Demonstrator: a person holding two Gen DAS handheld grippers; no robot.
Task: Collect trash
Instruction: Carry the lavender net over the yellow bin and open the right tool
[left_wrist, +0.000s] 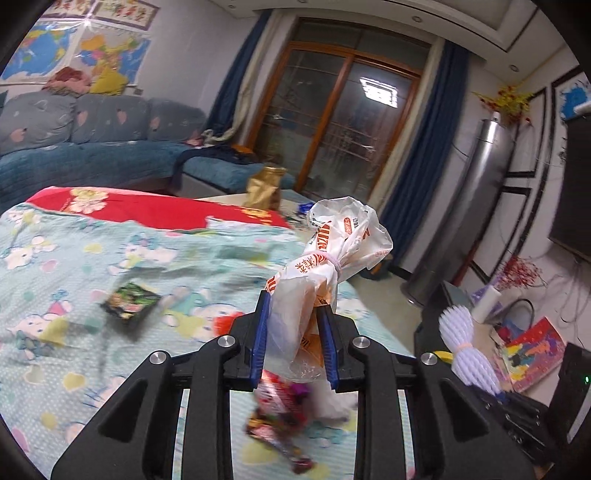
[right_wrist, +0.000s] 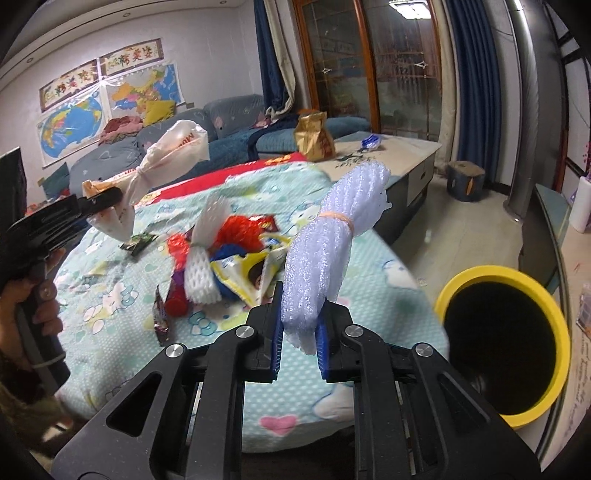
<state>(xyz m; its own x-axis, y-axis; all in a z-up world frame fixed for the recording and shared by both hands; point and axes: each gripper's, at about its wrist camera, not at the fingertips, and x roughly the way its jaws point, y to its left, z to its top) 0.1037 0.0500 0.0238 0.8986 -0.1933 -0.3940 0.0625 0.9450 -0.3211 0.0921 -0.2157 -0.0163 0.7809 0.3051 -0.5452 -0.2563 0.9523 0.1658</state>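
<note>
My left gripper is shut on a tied white plastic bag with orange print, held above the patterned tablecloth. The bag also shows in the right wrist view. My right gripper is shut on a bundle of white foam netting tied with a rubber band, also seen in the left wrist view. A pile of wrappers and foam netting lies on the table. A dark snack packet lies apart. The yellow-rimmed bin stands at the right of the table.
A gold paper bag stands at the table's far end. A blue sofa runs behind the table. A low cabinet, a stool and a silver tower appliance stand toward the glass door.
</note>
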